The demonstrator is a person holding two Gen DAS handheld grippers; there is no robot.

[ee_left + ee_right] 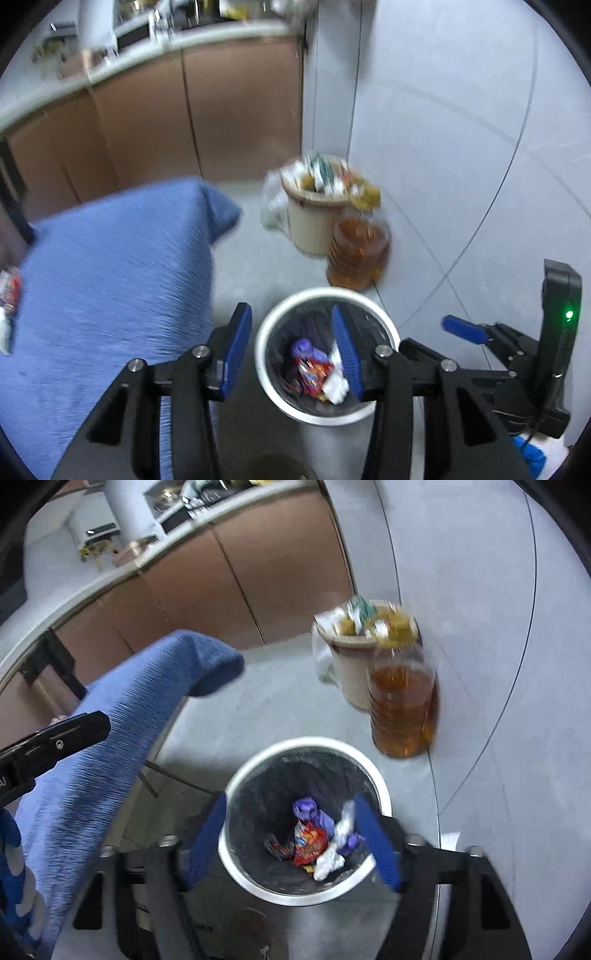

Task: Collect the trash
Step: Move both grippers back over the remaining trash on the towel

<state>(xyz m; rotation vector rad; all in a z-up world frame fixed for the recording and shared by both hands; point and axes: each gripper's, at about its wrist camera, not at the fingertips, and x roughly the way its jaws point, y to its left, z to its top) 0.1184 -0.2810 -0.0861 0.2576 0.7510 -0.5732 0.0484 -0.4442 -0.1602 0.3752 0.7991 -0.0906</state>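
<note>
Two grippers hang over the white trash bin [388,325], which stands upright on the grey floor [461,184] with its mouth facing straight up, so you look right down its long axis. On the left there's a blue-covered table edge [110,277] crowding close beside the bin, with a wrapper [9,295] lying at its far left. The left gripper [293,347] has its jaws apart with nothing between them, just the bin's rim below. Inside the bin sits the trash [314,834]: a purple wrapper, a red snack packet and crumpled white paper, all pretty blurry. The right gripper [295,845] is spread wide, released, jaws straddling the bin opening. Farther back and to the right stands a beige bin [351,672] stuffed with rubbish, and a big bottle of amber liquid [402,705] just beside it, against the wall.
</note>
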